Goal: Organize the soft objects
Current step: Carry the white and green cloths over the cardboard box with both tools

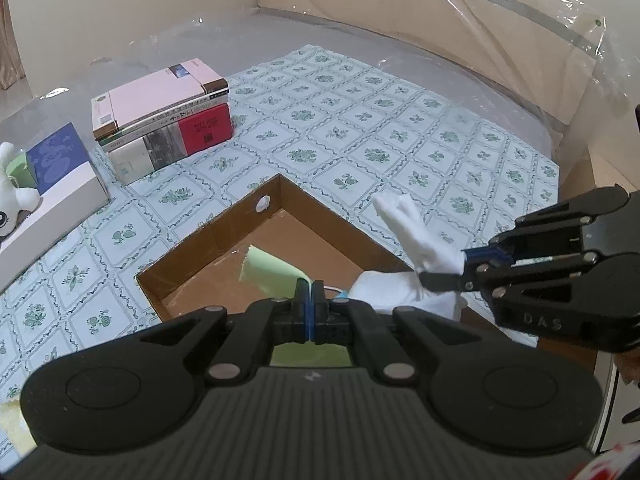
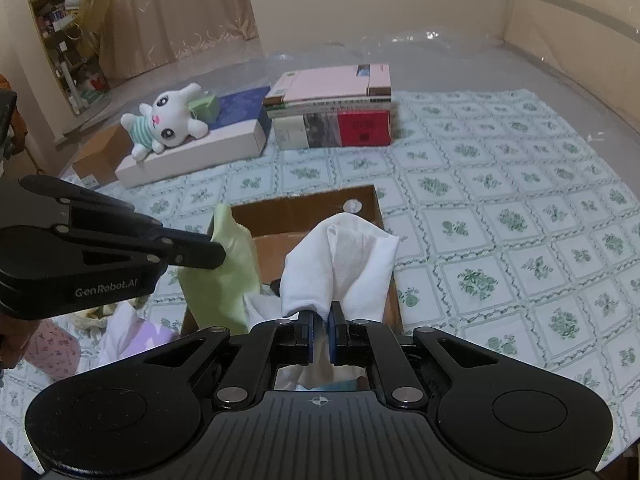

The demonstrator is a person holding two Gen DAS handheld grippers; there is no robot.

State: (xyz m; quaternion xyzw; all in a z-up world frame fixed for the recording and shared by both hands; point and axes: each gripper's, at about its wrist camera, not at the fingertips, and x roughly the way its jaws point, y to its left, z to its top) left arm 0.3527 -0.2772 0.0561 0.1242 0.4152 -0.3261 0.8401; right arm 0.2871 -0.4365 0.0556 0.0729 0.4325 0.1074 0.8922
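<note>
Black plastic, low centre of the left wrist view: left gripper [image 1: 309,294], jaws pressed fully together on a pale green cloth [image 1: 269,270], cloth flaring up and leftward over the open cardboard box [image 1: 224,236]. Same gripper at mid left of the right wrist view [image 2: 218,254], green cloth [image 2: 224,276] hanging from its tip at the box's left edge.

Black too, low centre of the right wrist view: right gripper [image 2: 321,320], jaws narrow, pinching a white cloth [image 2: 340,264] bunched up above the fingertips, over the box [image 2: 304,204]. Seen from the left wrist view at the right edge [image 1: 460,270], white cloth [image 1: 416,240] sticking up and left from its tip, more white fabric sagging beneath at the box's right corner.

Brown box in the middle of both frames, on a green-and-white patterned sheet [image 2: 500,208].

Further out, upper centre of the right wrist view: stack of books [image 2: 332,116]. Left of it, a white plush rabbit [image 2: 164,122] lying on a flat white box [image 2: 192,152]. Lower left corner: loose pink and lilac fabrics [image 2: 136,338] on the sheet.
</note>
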